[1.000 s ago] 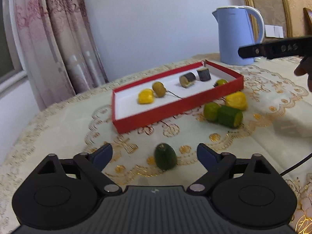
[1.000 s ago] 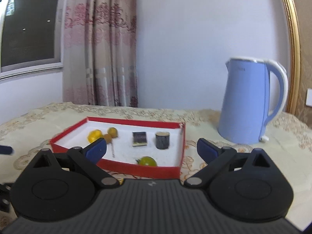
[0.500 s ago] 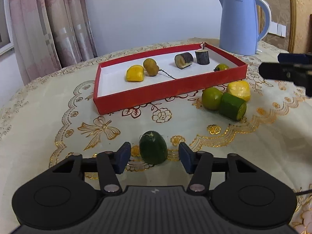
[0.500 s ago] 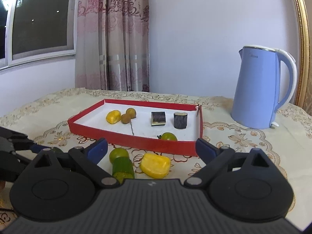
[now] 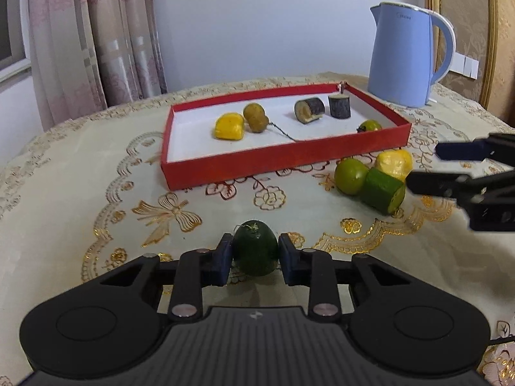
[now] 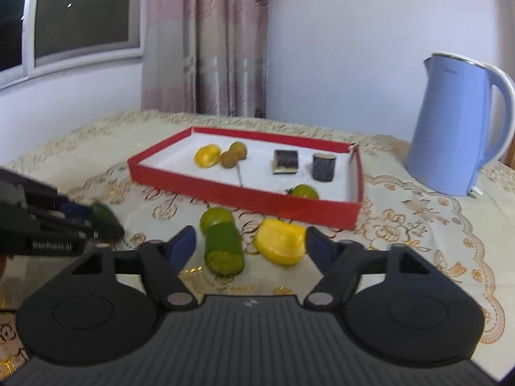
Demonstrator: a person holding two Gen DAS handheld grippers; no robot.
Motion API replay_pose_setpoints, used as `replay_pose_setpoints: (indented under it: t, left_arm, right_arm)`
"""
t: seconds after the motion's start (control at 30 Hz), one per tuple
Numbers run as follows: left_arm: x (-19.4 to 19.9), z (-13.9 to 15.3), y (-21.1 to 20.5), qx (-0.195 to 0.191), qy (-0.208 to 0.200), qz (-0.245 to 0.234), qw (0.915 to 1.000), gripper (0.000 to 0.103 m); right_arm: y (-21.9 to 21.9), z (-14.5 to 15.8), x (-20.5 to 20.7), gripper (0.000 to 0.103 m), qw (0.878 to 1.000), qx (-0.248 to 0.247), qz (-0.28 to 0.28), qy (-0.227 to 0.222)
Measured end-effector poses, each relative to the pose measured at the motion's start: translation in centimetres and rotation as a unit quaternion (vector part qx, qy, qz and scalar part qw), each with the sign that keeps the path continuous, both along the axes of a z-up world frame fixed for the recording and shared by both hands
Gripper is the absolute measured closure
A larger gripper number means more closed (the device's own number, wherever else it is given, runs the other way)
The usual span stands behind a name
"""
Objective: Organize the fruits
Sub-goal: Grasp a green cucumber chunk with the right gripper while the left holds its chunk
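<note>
Your left gripper (image 5: 255,254) pinches the dark green fruit (image 5: 255,247); your right gripper (image 6: 250,244) hangs spread. Five pieces fill the red tray (image 5: 283,160); three wait on the table (image 5: 80,173).

I can see small print on the blue kettle (image 5: 400,61) and white lettering on the left gripper (image 6: 77,222), neither clear enough to read.

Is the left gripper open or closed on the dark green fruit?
Closed on it. The left gripper has both blue pads pressed against the sides of the dark green fruit, which sits on the tablecloth.
</note>
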State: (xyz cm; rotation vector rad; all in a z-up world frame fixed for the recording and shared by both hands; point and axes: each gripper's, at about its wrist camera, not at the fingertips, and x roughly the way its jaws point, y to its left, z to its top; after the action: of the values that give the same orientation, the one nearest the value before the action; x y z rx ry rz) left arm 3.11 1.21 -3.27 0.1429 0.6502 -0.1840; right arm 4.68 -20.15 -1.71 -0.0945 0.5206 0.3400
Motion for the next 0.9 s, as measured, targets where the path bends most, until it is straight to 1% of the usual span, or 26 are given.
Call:
replay_pose_setpoints:
  t: [0.13, 0.23, 0.3, 0.37, 0.4, 0.47, 0.53, 0.63, 0.7, 0.77, 0.9]
  left_arm:
    - [-0.4, 0.8, 0.2, -0.004, -0.012, 0.010, 0.9999, 0.074]
    - [-0.6, 1.0, 0.2, 0.006, -0.021, 0.020, 0.9996, 0.074]
    - [-0.7, 1.1, 0.3, 0.012, -0.025, 0.025, 0.9993, 0.074]
    - [-0.7, 1.3, 0.4, 0.007, -0.026, 0.029, 0.9992, 0.074]
    - [-0.8, 1.4, 0.5, 0.005, -0.027, 0.028, 0.9992, 0.074]
    - [-0.9, 1.5, 0.6, 0.002, -0.031, 0.029, 0.9991, 0.074]
    - [-1.0, 1.6, 0.5, 0.001, -0.032, 0.026, 0.9991, 0.073]
    - [-1.1, 1.5, 0.5, 0.000, -0.032, 0.024, 0.9992, 0.073]
    - [-1.1, 1.5, 0.5, 0.000, -0.032, 0.022, 0.9992, 0.073]
    - [-1.1, 1.5, 0.5, -0.001, -0.033, 0.021, 0.9992, 0.073]
    - [-1.1, 1.5, 0.7, -0.005, -0.033, 0.021, 0.9992, 0.073]
  right_arm:
    - [0.5, -0.2, -0.1, 0.037, 1.000, -0.009, 0.014, 0.003]
    - [0.9, -0.4, 0.0, 0.037, 1.000, -0.014, 0.022, 0.011]
    - [1.4, -0.5, 0.3, 0.037, 0.999, -0.024, 0.031, 0.020]
    - [2.0, -0.7, 0.8, 0.038, 0.998, -0.038, 0.037, 0.026]
    - [2.2, -0.8, 1.1, 0.040, 0.998, -0.045, 0.037, 0.027]
    - [2.6, -1.0, 1.7, 0.051, 0.997, -0.050, 0.041, 0.037]
    - [2.8, -1.2, 2.2, 0.056, 0.997, -0.053, 0.042, 0.045]
    - [3.1, -1.4, 2.5, 0.056, 0.996, -0.065, 0.039, 0.047]
    - [3.2, -1.6, 2.7, 0.063, 0.996, -0.067, 0.041, 0.052]
    - [3.3, -1.8, 2.9, 0.072, 0.995, -0.070, 0.041, 0.057]
    - [3.5, -2.0, 3.1, 0.072, 0.995, -0.075, 0.039, 0.058]
